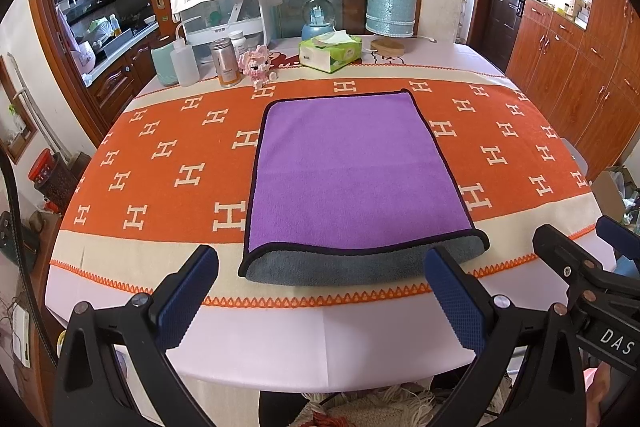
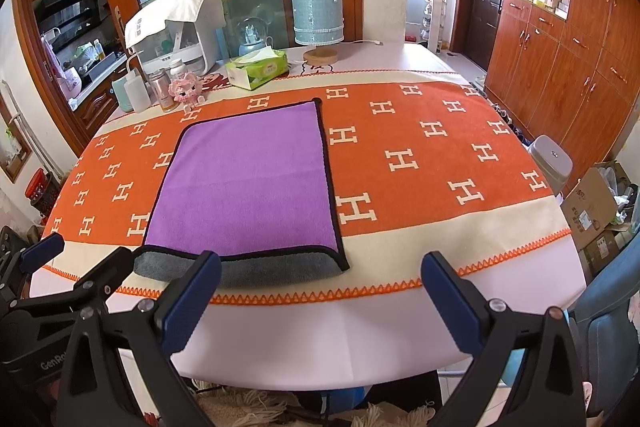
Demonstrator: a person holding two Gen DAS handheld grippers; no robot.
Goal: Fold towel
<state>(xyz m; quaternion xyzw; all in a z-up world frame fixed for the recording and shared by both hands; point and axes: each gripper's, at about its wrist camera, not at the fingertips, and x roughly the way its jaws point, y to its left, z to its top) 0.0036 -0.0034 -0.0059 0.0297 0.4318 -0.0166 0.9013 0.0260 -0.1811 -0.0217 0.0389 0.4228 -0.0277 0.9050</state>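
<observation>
A purple towel (image 1: pixel 352 171) with a black hem lies flat on the orange runner, folded over so a grey strip of its underside (image 1: pixel 360 267) shows along the near edge. It also shows in the right wrist view (image 2: pixel 248 183). My left gripper (image 1: pixel 320 291) is open and empty, just short of the towel's near edge. My right gripper (image 2: pixel 320 291) is open and empty, at the near table edge, to the right of the towel's near right corner. The right gripper also shows at the right of the left wrist view (image 1: pixel 580 259).
An orange runner (image 1: pixel 160 163) with white H marks covers the table. At the far side stand a tissue box (image 1: pixel 330 53), bottles (image 1: pixel 184 61), a pink toy (image 1: pixel 258 65), a blue lamp (image 1: pixel 392 3) and a white appliance (image 1: pixel 228 7). Wooden cabinets (image 2: pixel 560 67) line the right.
</observation>
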